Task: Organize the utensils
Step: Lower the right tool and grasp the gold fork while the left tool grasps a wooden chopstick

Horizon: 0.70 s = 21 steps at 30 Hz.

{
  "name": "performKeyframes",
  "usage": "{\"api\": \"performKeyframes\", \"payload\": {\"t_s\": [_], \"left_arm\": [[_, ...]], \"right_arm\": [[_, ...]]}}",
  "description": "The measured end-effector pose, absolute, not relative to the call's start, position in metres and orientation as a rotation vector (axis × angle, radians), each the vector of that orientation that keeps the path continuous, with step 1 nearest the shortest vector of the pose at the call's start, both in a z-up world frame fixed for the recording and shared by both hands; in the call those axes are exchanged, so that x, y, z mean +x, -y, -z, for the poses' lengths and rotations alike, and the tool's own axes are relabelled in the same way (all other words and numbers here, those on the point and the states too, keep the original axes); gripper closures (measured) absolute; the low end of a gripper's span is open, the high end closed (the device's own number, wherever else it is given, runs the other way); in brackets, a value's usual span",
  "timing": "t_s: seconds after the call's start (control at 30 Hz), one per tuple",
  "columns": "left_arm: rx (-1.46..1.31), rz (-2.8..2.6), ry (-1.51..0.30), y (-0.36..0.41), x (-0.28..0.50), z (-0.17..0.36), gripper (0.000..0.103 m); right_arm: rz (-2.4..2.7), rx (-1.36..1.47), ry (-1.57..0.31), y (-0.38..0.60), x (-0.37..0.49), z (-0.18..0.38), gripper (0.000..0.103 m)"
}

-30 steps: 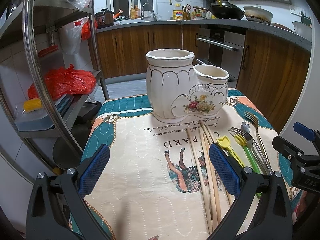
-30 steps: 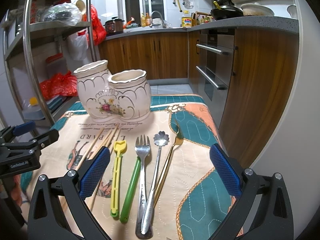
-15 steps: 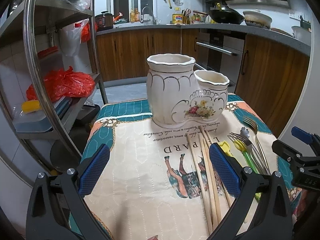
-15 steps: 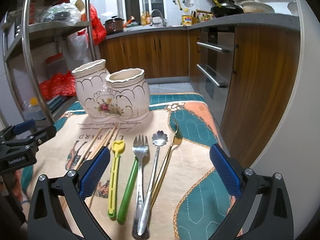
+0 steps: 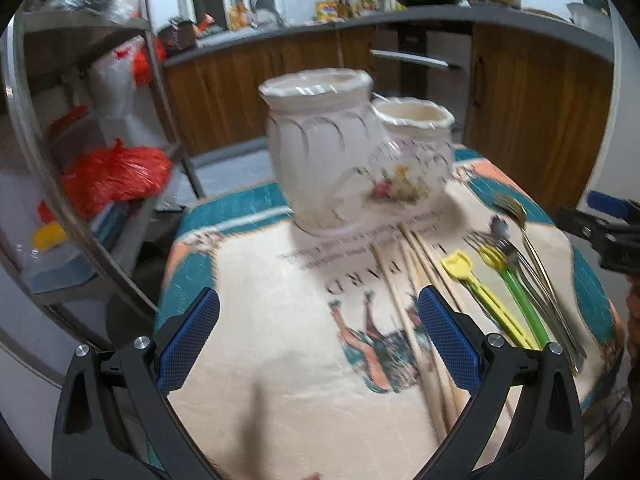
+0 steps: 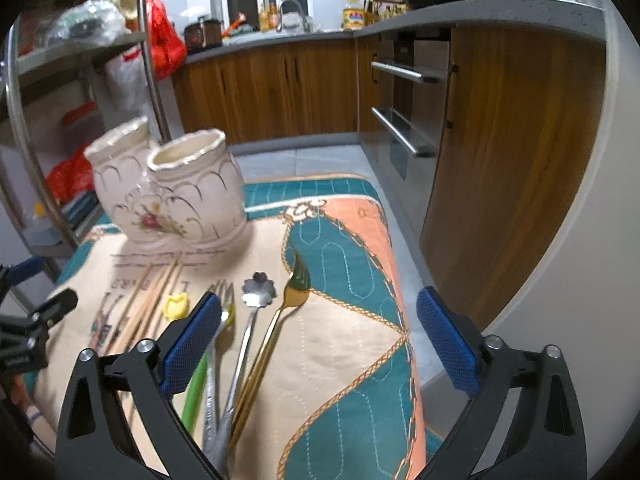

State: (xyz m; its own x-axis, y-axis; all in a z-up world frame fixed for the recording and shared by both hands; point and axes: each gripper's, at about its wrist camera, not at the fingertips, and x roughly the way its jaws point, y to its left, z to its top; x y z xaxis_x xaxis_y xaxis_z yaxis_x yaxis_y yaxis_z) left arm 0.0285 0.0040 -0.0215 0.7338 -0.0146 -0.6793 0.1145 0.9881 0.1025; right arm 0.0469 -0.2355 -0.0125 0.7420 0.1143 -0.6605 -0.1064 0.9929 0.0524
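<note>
A white twin-pot ceramic holder point(image 5: 340, 160) with a flower print stands at the far side of the patterned cloth point(image 5: 280, 280); both pots look empty. Right of its base lie wooden chopsticks point(image 5: 404, 292), a yellow utensil point(image 5: 476, 292), a green-handled one point(image 5: 520, 304) and metal forks. The right wrist view shows the holder point(image 6: 172, 196), chopsticks point(image 6: 148, 304), a silver fork point(image 6: 216, 344), a flower-bowl spoon point(image 6: 250, 328) and a gold fork point(image 6: 280, 320). My left gripper point(image 5: 318, 344) hangs open over bare cloth. My right gripper point(image 6: 318, 344) is open above the cloth, its left finger over the utensil handles.
A steel shelf rack point(image 5: 80, 200) with red bags point(image 5: 112, 172) stands close on the left. Wooden cabinets and an oven point(image 6: 404, 120) line the back and right. The table's right edge point(image 6: 404, 320) drops to the floor. Each gripper shows at the other view's side edge.
The right gripper has swung rightwards and lower, so the utensils now sit under its left finger. The left view has tilted and blurred with motion. Nothing was grasped.
</note>
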Motion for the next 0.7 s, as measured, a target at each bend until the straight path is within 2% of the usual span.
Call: {"api": "performKeyframes", "payload": {"t_s": [0.07, 0.2, 0.27, 0.43, 0.53, 0.6, 0.7], "left_arm": [[0.136, 0.095, -0.764, 0.000, 0.029, 0.026, 0.009], [0.155, 0.134, -0.832, 0.010, 0.033, 0.041, 0.026], [0.138, 0.159, -0.858, 0.012, 0.033, 0.047, 0.034], [0.144, 0.179, -0.880, 0.017, 0.032, 0.052, 0.044], [0.158, 0.189, -0.897, 0.021, 0.032, 0.056, 0.049], [0.157, 0.195, -0.903, 0.022, 0.032, 0.058, 0.052], [0.165, 0.200, -0.903, 0.023, 0.033, 0.058, 0.056]], "right_arm": [[-0.127, 0.011, -0.745, 0.233, 0.052, 0.016, 0.009], [-0.110, -0.001, -0.797, 0.230, 0.059, 0.027, 0.030], [-0.122, 0.013, -0.822, 0.230, 0.060, 0.032, 0.034], [-0.176, 0.031, -0.844, 0.226, 0.058, 0.036, 0.042], [-0.185, 0.022, -0.856, 0.223, 0.059, 0.037, 0.051], [-0.174, 0.006, -0.871, 0.219, 0.061, 0.041, 0.062], [-0.180, 0.000, -0.879, 0.216, 0.062, 0.044, 0.067]]}}
